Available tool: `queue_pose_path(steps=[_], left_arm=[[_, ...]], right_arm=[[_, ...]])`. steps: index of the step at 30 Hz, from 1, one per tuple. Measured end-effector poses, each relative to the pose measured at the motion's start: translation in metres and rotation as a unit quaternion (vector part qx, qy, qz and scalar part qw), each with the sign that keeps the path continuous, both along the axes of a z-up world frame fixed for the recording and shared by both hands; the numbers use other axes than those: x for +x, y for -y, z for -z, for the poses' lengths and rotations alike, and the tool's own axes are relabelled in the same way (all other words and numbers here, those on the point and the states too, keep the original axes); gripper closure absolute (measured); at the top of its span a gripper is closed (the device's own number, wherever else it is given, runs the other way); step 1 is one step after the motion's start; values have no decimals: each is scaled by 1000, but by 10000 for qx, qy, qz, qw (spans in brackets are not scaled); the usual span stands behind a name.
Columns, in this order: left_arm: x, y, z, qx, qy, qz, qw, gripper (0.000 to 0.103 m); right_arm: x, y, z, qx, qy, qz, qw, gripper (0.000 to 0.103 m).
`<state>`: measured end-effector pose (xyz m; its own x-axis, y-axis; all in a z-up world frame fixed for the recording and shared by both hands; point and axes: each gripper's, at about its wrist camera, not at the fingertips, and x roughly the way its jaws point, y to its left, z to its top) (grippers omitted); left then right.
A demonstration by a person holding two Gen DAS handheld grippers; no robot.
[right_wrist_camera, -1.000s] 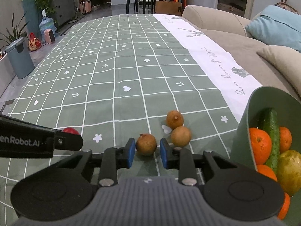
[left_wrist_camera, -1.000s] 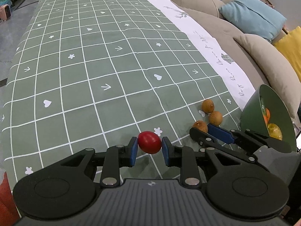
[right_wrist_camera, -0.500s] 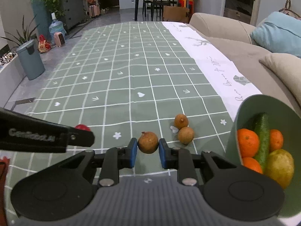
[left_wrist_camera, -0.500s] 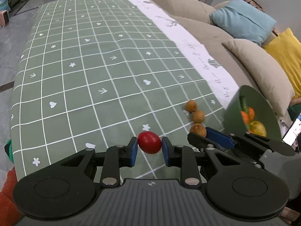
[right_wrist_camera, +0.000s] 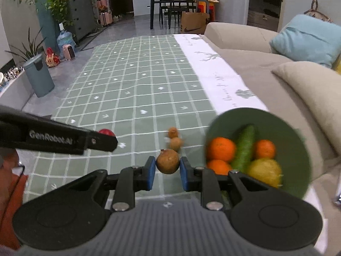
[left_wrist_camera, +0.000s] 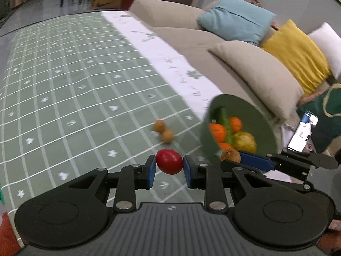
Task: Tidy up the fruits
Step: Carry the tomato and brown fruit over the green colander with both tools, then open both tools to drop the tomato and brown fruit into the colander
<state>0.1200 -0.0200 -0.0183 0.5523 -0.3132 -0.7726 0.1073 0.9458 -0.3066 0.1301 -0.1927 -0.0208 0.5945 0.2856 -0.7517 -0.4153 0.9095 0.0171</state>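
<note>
Left gripper (left_wrist_camera: 169,164) is clamped on the red fruit (left_wrist_camera: 169,164); right gripper (right_wrist_camera: 167,164) is clamped on 1 brown fruit (right_wrist_camera: 167,164). Compared with the earlier frames, both fruits are lifted clear of the green checked cloth (left_wrist_camera: 85,98), which now appears farther below. 2 brown fruits (right_wrist_camera: 175,140) remain on the cloth at frame center, touching each other. The green bowl (right_wrist_camera: 298,149), lower right, now shows more of its interior: oranges, a cucumber and a yellow fruit.
</note>
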Motion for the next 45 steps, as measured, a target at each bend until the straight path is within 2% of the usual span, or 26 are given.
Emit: queue_pose_path(steps=[8, 17, 23, 29, 34, 43, 45], left_arm=[[15, 51, -9, -133, -15, 642, 9978, 72], [43, 104, 2, -320, -428, 1281, 9903, 72], [63, 125, 22, -411, -925, 1518, 9832, 72], [76, 145, 30, -110, -1090, 1854, 9765, 72], [86, 154, 37, 48, -1254, 2029, 9711, 72], [92, 157, 49, 124, -1385, 2046, 9689, 72], [93, 157, 53, 134, -1423, 2014, 9690, 68]], right_arm=[[10, 66, -15, -496, -98, 102, 9987, 83], [41, 107, -13, -595, -645, -81, 9961, 83], [63, 118, 6, -542, -1271, -225, 9902, 83], [78, 118, 21, -679, -1620, -442, 9835, 83], [84, 114, 29, -779, -1801, -623, 9786, 83], [89, 110, 41, -893, -2008, -748, 9727, 83], [89, 110, 43, -913, -2032, -726, 9722, 83]])
